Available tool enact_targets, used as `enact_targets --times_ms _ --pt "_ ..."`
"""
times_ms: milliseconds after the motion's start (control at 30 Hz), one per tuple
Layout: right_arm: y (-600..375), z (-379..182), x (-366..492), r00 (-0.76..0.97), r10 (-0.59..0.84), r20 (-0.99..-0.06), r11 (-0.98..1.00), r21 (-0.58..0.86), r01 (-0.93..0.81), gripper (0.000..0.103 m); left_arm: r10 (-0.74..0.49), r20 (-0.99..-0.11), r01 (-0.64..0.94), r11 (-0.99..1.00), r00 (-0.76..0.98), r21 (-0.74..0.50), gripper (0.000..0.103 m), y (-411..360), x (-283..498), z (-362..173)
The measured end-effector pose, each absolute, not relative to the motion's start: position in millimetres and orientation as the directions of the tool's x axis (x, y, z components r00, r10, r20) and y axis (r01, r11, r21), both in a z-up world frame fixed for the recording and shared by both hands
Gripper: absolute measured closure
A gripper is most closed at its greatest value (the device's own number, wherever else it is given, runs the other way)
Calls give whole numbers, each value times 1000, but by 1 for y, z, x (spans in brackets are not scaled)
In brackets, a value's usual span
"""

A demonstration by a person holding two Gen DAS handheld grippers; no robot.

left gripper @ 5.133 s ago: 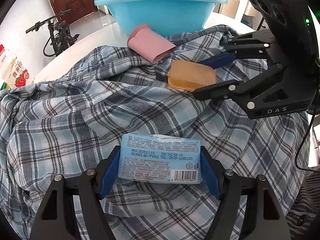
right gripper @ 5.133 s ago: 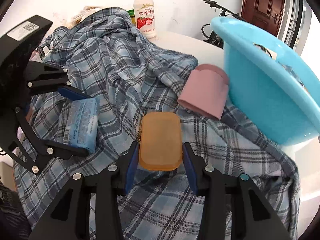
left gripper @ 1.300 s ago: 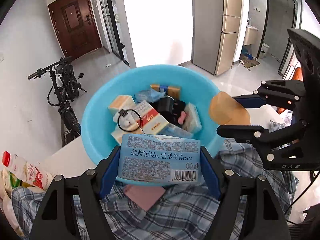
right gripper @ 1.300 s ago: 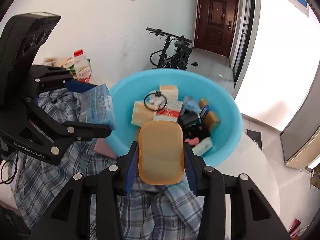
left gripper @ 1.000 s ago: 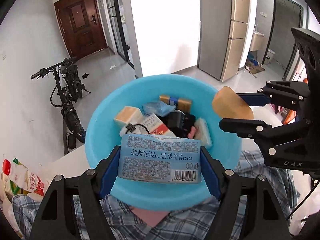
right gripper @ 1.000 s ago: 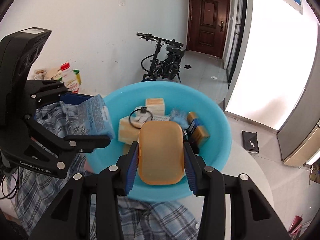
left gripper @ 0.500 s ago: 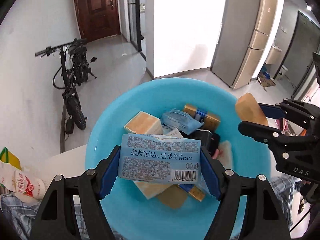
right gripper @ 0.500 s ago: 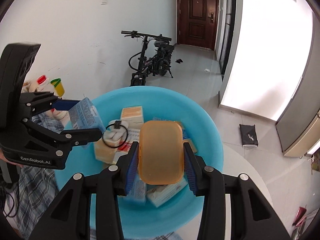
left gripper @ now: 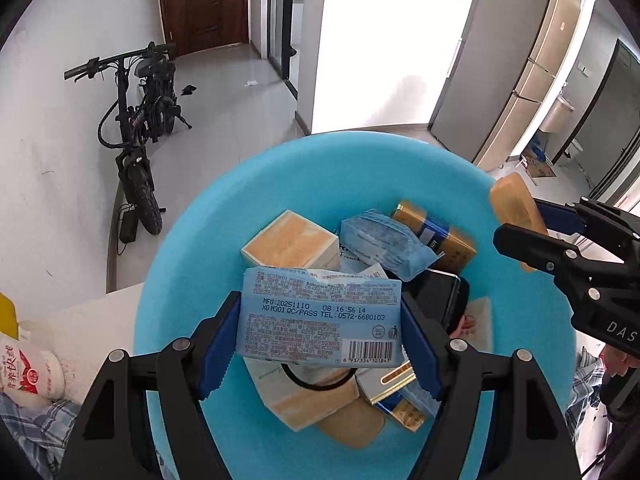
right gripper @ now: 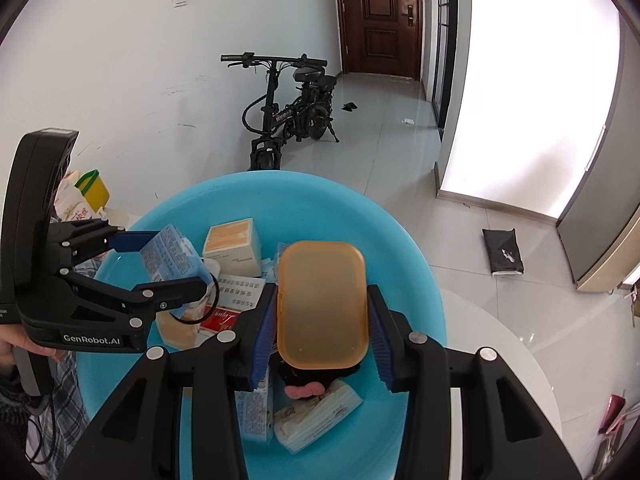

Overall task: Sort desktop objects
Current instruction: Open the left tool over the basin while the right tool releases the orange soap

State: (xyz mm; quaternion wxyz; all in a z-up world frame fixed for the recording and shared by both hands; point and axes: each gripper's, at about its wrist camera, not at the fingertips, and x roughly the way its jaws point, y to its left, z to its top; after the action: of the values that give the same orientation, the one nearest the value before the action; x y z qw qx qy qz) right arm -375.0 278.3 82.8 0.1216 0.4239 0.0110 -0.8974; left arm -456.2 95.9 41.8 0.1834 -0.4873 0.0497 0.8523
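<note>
My left gripper [left gripper: 320, 344] is shut on a light blue wipes packet [left gripper: 320, 318], held over the middle of the blue basin [left gripper: 280, 168]. My right gripper [right gripper: 322, 336] is shut on an orange soap-box lid [right gripper: 322, 304], also above the basin [right gripper: 416, 264]. Each gripper shows in the other's view: the right gripper [left gripper: 532, 240] with the orange lid [left gripper: 514, 204] at the basin's right rim, the left gripper [right gripper: 160, 264] with the packet [right gripper: 170, 256] at its left. Several small boxes and packets, including a tan box [left gripper: 290, 242], fill the basin.
The basin stands on a white round table [right gripper: 500, 352]. A plaid shirt [left gripper: 36, 420] lies at the near left beside a milk bottle [left gripper: 24, 368]. Beyond the table are a folding bike [right gripper: 288, 108], a brown door [right gripper: 380, 16] and a fridge [left gripper: 532, 64].
Both grippers have carried their loads forward and down over the basin, which now fills the lower views. The plaid shirt has dropped almost out of sight. Grips are unchanged.
</note>
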Motion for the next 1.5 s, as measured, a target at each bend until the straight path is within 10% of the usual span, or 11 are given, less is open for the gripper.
enact_targets --times_ms 1500 --pt "266 94 -384 -620 -192 -761 -970 52 237 62 327 -801 -465 -883 -501 -70 14 99 -424 66"
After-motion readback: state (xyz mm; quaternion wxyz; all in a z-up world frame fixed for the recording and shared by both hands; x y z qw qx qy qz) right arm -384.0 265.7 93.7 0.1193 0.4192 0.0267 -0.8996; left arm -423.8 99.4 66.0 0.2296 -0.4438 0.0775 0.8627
